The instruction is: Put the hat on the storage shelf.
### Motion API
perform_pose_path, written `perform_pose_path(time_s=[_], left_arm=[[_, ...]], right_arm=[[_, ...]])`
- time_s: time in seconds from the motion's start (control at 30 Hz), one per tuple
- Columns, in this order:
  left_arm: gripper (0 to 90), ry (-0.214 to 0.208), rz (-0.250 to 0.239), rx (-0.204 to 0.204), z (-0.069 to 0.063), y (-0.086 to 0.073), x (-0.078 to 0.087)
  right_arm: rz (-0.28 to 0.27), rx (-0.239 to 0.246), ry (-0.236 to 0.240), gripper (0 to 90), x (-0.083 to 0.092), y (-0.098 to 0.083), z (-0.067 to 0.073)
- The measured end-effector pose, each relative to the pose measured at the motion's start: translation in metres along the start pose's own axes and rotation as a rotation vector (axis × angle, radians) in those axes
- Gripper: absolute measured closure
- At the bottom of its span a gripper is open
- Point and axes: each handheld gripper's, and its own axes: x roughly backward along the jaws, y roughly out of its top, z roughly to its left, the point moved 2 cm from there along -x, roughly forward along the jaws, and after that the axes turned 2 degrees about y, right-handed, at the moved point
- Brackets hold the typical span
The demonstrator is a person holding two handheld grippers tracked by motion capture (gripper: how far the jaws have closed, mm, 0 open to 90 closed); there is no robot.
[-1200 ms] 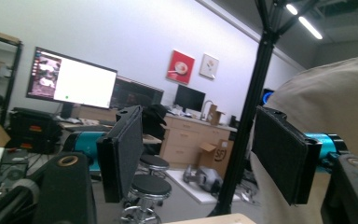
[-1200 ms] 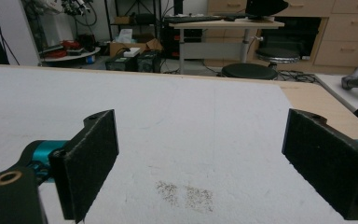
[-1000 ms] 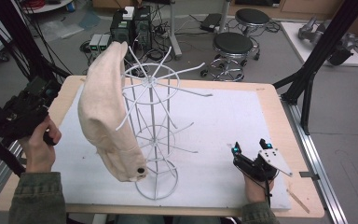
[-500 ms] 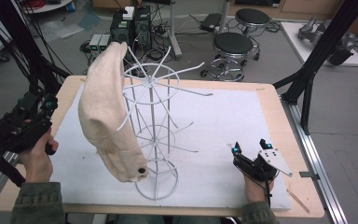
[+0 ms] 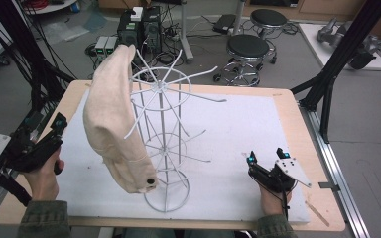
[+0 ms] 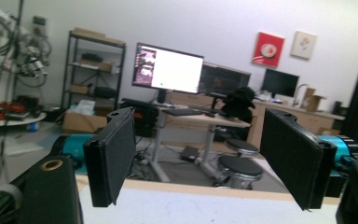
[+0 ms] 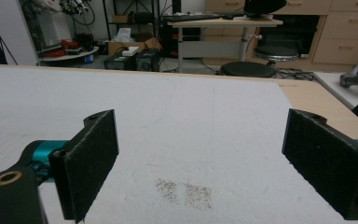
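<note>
**High view: cream cloth draped on a white wire rack, both tools released**

High view details are given from left to right. At the left edge of the worktop [image 5: 297, 106] the left tool [image 5: 54, 130] is held in a hand [image 5: 43, 179]; it is black, boxy and angular, with teal accents. Its jaws have just been opening, and in the left gripper view the two flat, felt-like black pads [image 6: 116, 154] are seen spread wide with nothing between them.

Just right of it, a cream cloth [image 5: 111, 119] is seen hanging over the left side of a white wire rack [image 5: 164, 148]. The cloth is soft, thick and matte, folded into a long drooping shape, with a small dark round spot near its lower end. The rack is made of thin rods: a ring base, upright bars and spokes radiating outward at the top and middle. It stands near the middle of a white, finely grained mat [image 5: 238, 129] laid on the pale wooden worktop.

Farther right, well apart from the rack, the right tool [image 5: 266, 157] is rested on the mat, its jaws likewise spread and empty. A faint speckled stain [image 7: 182, 190] is seen on the mat between them.

Beyond the worktop, two round black stools [image 5: 248, 47] and cabled equipment are found on the grey floor.
</note>
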Motion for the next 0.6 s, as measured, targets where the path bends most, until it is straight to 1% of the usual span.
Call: perform_pose_path(time_s=[0.17, 0.27, 0.3, 0.33, 0.37, 0.4, 0.43, 0.47, 0.5, 0.6], left_arm=[[25.6, 0.039, 0.028, -0.013, 0.007, -0.011, 0.005], [25.4, 0.049, 0.036, -0.025, 0.008, -0.015, 0.006], [25.2, 0.056, 0.048, -0.033, 0.010, -0.018, 0.008], [24.7, 0.058, 0.056, -0.032, 0.010, -0.021, 0.009], [23.9, 0.064, 0.072, -0.039, 0.010, -0.026, 0.010], [23.6, 0.072, 0.079, -0.060, 0.010, -0.029, 0.011], [23.6, 0.072, 0.079, -0.060, 0.010, -0.029, 0.011], [23.6, 0.080, 0.088, -0.105, 0.008, -0.037, 0.013], [23.5, 0.080, 0.088, -0.105, 0.008, -0.037, 0.013], [22.0, 0.085, 0.125, -0.118, 0.010, -0.050, 0.015]], right_arm=[[-0.002, 0.002, -0.002, 9.7, 0.000, 0.000, -0.001], [-0.001, 0.000, -0.002, 9.7, 0.000, 0.000, 0.000], [-0.001, -0.002, -0.001, 9.7, 0.000, 0.000, 0.000], [-0.001, 0.000, -0.001, 9.7, 0.000, 0.000, 0.000], [0.000, 0.000, -0.001, 9.7, 0.000, 0.000, 0.000], [0.000, -0.002, -0.003, 9.7, 0.000, 0.000, 0.000], [0.002, -0.002, -0.001, 9.7, 0.000, 0.000, 0.000], [0.006, -0.010, -0.001, 9.6, 0.000, 0.000, -0.001], [0.004, -0.014, -0.001, 9.7, -0.001, -0.001, -0.001], [0.008, -0.023, -0.006, 9.6, 0.000, -0.001, -0.002]])
